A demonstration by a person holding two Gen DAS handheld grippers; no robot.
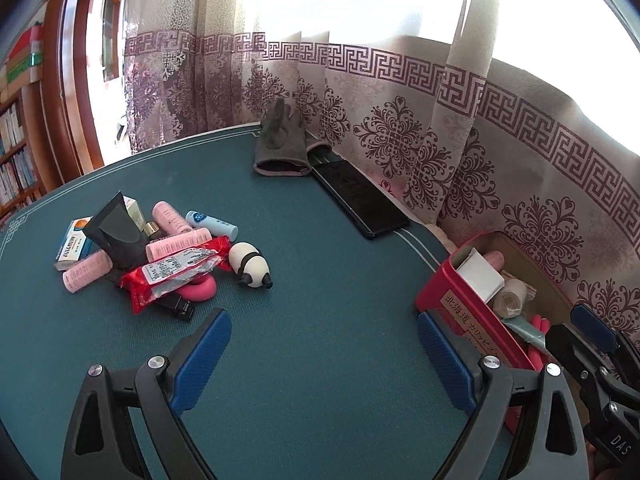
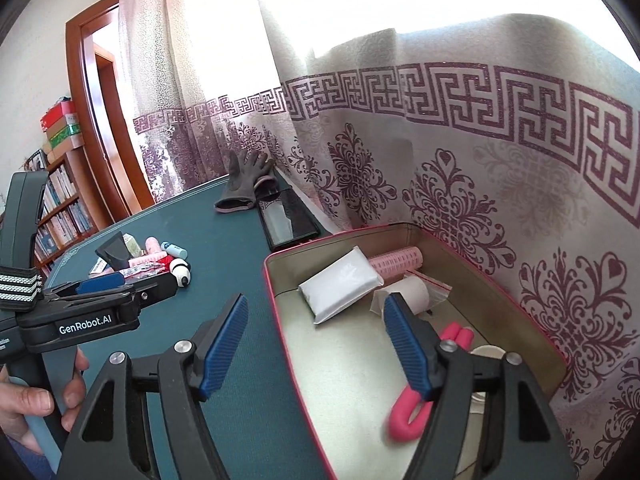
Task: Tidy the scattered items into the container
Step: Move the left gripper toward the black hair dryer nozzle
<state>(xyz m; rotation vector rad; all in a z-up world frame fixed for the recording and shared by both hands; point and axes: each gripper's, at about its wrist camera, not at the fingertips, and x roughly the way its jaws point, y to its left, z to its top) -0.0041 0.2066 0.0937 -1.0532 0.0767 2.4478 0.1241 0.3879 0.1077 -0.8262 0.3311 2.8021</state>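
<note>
The scattered items form a pile on the green table at the left of the left wrist view. It includes a red snack packet (image 1: 176, 276), a panda toy (image 1: 250, 266), pink rollers (image 1: 176, 246), a black tube (image 1: 116, 236) and a medicine box (image 1: 74, 246). My left gripper (image 1: 324, 356) hangs open and empty over bare cloth between the pile and the red tin container (image 1: 480, 320). My right gripper (image 2: 316, 344) stands open over the tin's left rim (image 2: 280, 320), nothing between its pads. A pink U-shaped piece (image 2: 404, 416), a white packet (image 2: 340, 288) and a pink roller (image 2: 396, 262) lie inside.
Grey gloves (image 1: 280, 148) and a black slab-like device (image 1: 360, 200) lie along the table's far edge by the patterned curtain (image 1: 440, 128). A bookshelf (image 1: 16, 152) stands off to the left. A person's hand (image 2: 40, 400) holds the left gripper's handle.
</note>
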